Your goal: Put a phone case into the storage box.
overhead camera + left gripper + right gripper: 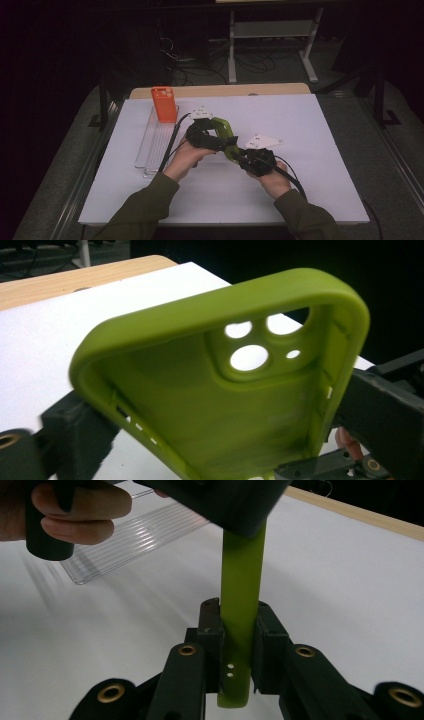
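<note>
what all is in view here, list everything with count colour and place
phone case, green: 1, olive green, held up over the middle of the table between both tongs
phone case, orange: 1, orange, standing at the far end of the clear tray
clear tray: 1, transparent ribbed plastic, on the table's left side
table: 1, white top with a wooden far edge
white frame: 1, white, on the floor beyond the table
left tongs: 1, black, jaws on either side of the green case's width; whether the pads press cannot be told
right tongs: 1, black, shut on the green case's edge
hands and sleeves: 2, dark green sleeves, entering from the bottom
</note>
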Tool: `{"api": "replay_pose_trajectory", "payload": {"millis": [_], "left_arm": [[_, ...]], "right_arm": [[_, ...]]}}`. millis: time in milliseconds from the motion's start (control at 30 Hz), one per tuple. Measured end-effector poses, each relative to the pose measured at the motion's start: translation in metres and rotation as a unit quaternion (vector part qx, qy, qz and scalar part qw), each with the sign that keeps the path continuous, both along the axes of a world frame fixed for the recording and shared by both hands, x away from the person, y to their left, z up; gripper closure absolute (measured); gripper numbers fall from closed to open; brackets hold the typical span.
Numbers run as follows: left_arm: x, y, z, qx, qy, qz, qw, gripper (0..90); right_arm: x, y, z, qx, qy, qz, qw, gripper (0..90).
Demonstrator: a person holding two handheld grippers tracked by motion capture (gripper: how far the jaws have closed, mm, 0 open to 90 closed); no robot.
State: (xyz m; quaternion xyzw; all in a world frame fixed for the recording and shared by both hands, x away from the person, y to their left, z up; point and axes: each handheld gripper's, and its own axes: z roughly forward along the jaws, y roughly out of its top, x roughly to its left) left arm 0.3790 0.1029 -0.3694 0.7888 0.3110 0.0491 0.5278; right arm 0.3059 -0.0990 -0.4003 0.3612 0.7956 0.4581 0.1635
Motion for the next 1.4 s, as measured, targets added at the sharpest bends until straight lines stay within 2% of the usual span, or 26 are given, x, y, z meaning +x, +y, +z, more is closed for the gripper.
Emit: {"api": "replay_pose_trajectory", "payload": {"millis": [433, 533, 600, 1000, 1200, 1267, 1400], "left_arm": [[0.0006, 0.0019, 0.0013, -0.004, 0.009, 0.001, 1.0000, 9.2], [0.0012, 0.0028, 0.0017, -0.011, 0.014, 0.002, 0.9998, 10.6], [0.0019, 0.0040, 0.0026, -0.026, 0.024, 0.003, 0.9994, 12.4], [0.0012, 0.0043, 0.0047, -0.019, 0.037, 0.006, 0.9991, 13.6], [0.0008, 0.0028, 0.0056, -0.017, 0.037, 0.007, 0.9992, 14.6], [0.0002, 0.0020, 0.0053, -0.007, 0.031, 0.012, 0.9994, 14.9], [0.0003, 0.0022, 0.0050, 0.000, 0.027, 0.014, 0.9995, 15.4]], "right_arm": [[0.0007, 0.0006, -0.0014, -0.004, 0.000, -0.002, 1.0000, 76.2], [0.0014, 0.0004, -0.0018, -0.005, 0.000, -0.002, 1.0000, 76.2], [0.0013, 0.0008, -0.0022, -0.006, 0.000, -0.001, 1.0000, 76.2], [0.0010, 0.0021, -0.0033, -0.011, 0.001, 0.000, 0.9999, 76.2], [0.0016, 0.0026, -0.0037, -0.014, 0.003, 0.000, 0.9999, 75.3], [0.0018, 0.0033, -0.0043, -0.020, 0.003, 0.003, 0.9998, 71.9], [0.0013, 0.0049, -0.0041, -0.024, 0.001, 0.014, 0.9996, 58.2]]}}
